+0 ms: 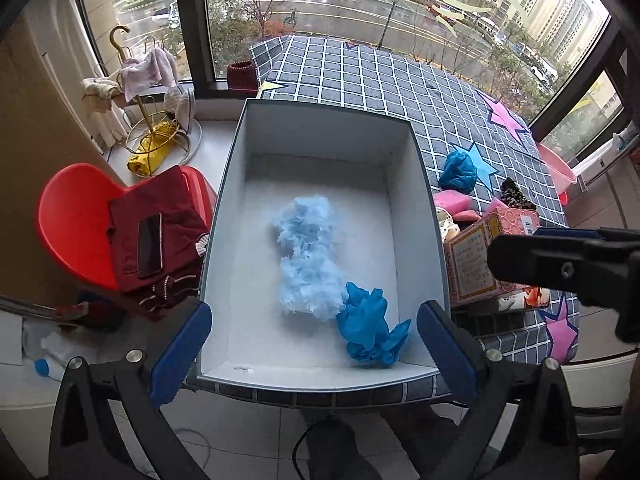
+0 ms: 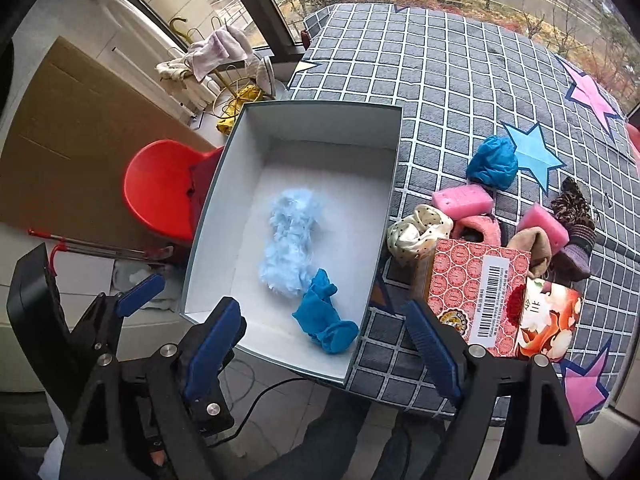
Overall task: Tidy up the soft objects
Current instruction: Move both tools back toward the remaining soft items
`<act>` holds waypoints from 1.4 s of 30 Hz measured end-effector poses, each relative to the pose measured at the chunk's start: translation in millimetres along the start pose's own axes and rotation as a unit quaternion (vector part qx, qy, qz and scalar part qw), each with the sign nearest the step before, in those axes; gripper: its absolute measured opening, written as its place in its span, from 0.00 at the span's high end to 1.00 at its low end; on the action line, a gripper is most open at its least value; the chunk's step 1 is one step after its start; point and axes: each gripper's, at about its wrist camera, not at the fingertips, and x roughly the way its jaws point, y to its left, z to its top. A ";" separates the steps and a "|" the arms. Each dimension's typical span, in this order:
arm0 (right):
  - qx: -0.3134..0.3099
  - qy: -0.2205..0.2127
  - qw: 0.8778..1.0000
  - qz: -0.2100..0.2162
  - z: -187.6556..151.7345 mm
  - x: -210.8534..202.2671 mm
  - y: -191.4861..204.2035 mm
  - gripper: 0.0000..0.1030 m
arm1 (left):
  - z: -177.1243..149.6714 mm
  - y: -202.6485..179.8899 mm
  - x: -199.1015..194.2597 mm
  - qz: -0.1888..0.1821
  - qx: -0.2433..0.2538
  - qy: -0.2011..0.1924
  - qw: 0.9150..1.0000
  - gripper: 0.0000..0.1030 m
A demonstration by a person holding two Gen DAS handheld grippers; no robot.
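A white open box (image 1: 424,184) (image 2: 208,216) stands on the checked table. Inside lie a fluffy light-blue piece (image 1: 308,256) (image 2: 290,240) and a crumpled blue glove (image 1: 370,330) (image 2: 324,316). My left gripper (image 1: 314,350) is open and empty above the box's near edge. My right gripper (image 2: 324,354) is open and empty over the box's near right corner. To the right of the box lie a blue ball of cloth (image 2: 492,162) (image 1: 458,170), pink sponges (image 2: 462,198), a spotted cream cloth (image 2: 416,232), a pink slipper (image 2: 478,230) and dark patterned socks (image 2: 572,208).
A red-patterned carton (image 2: 476,296) (image 1: 476,264) stands right of the box, in front of the soft things. A red chair (image 1: 76,216) with dark red cloth and a phone (image 1: 150,244) is at the left. The window sill holds a gold rack with towels (image 1: 144,72).
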 end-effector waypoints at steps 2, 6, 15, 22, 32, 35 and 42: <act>-0.001 0.000 1.000 0.001 -1.7 -1.0 0.6 0.16 | -0.3 -0.4 -1.7 0.001 0.000 0.001 1.000 0.00; -0.003 0.002 1.000 0.004 -4.9 -1.5 2.3 0.16 | -2.3 -1.7 -4.3 0.002 0.003 0.001 1.000 0.00; 0.001 -0.007 1.000 0.009 -6.5 -8.9 -2.9 0.16 | -1.6 -4.2 -7.2 0.007 -0.003 0.007 1.000 0.00; 0.029 -0.022 0.999 0.014 -5.5 -23.6 -27.0 0.16 | 6.6 -11.1 -6.8 -0.001 -0.006 0.016 1.000 0.00; 0.104 -0.062 0.993 0.006 -10.6 -64.7 -104.2 0.16 | 34.5 -47.1 -8.4 -0.013 0.010 0.023 1.000 0.00; 0.143 -0.075 0.987 -0.001 -17.9 -75.4 -142.8 0.16 | 43.6 -65.1 -5.9 -0.017 0.023 0.029 0.999 0.00; 0.228 -0.066 0.971 -0.014 -46.9 -73.3 -226.1 0.16 | 61.6 -120.1 8.1 -0.024 0.065 0.051 0.996 0.00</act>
